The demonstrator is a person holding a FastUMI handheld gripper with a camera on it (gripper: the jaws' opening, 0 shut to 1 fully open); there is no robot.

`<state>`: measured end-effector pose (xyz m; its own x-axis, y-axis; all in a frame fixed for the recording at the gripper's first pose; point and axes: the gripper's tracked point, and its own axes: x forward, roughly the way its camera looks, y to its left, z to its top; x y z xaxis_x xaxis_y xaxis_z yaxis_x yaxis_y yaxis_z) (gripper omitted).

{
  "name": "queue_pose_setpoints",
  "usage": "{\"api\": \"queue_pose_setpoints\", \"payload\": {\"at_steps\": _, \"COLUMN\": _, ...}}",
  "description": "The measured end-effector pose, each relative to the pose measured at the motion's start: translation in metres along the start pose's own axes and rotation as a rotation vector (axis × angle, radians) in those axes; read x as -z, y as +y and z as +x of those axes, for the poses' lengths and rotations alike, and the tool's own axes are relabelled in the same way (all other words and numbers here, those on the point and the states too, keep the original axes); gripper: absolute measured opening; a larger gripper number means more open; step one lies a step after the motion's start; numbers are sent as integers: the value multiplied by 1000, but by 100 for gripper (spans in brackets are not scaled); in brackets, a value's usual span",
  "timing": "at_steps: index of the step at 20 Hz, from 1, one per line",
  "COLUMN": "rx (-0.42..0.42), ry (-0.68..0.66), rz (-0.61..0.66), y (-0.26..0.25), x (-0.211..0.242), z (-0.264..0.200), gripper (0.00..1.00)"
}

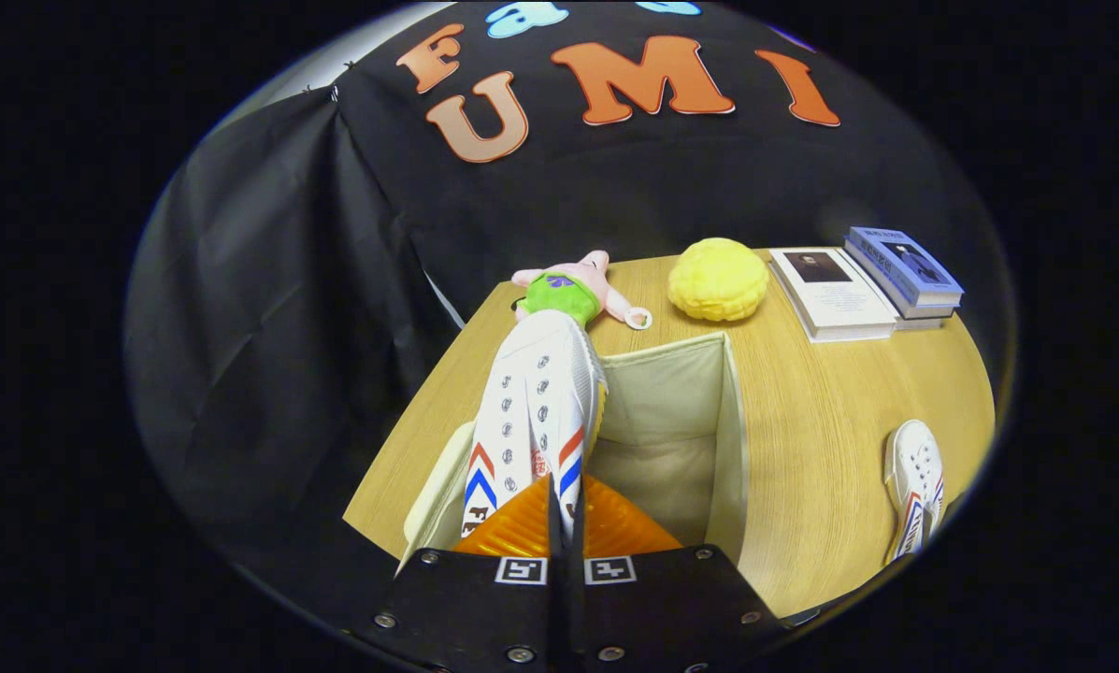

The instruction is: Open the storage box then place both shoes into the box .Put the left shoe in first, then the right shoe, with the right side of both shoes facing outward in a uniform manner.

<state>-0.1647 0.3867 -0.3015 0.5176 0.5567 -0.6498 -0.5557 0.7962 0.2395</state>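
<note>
Tongs (559, 523) clamp my first shoe (536, 411) over the open box (732, 439); second shoe (914, 491) waits at counter (830, 421) edge.

no readable text, books' (872, 280) covers too small to read, shoe (533, 411) side marks blurred, gripper (565, 523) fingers nearly closed

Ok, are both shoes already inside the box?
No, one shoe is held in the claw over the open box, and the other shoe lies on the table.
</note>
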Motion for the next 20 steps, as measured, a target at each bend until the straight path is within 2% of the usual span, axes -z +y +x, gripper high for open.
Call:
{"api": "queue_pose_setpoints", "payload": {"at_steps": 4, "rx": 3, "ry": 61, "rz": 11, "y": 2, "x": 13, "z": -2, "gripper": 0}}
{"api": "queue_pose_setpoints", "payload": {"at_steps": 8, "rx": 26, "ry": 109, "rz": 75, "y": 9, "x": 22, "z": 7, "gripper": 1}}
{"api": "queue_pose_setpoints", "payload": {"at_steps": 10, "rx": 1, "ry": 143, "rz": 81, "y": 21, "x": 30, "z": 12, "gripper": 7}}
{"api": "queue_pose_setpoints", "payload": {"at_steps": 11, "rx": -9, "ry": 133, "rz": 78, "y": 25, "x": 27, "z": 10, "gripper": 30}}
{"api": "queue_pose_setpoints", "payload": {"at_steps": 14, "rx": 28, "ry": 110, "rz": 16, "y": 19, "x": 17, "z": 5, "gripper": 99}}
{"api": "queue_pose_setpoints", "payload": {"at_steps": 20, "rx": 34, "ry": 24, "rz": 25, "y": 5, "x": -12, "z": -10, "gripper": 99}}
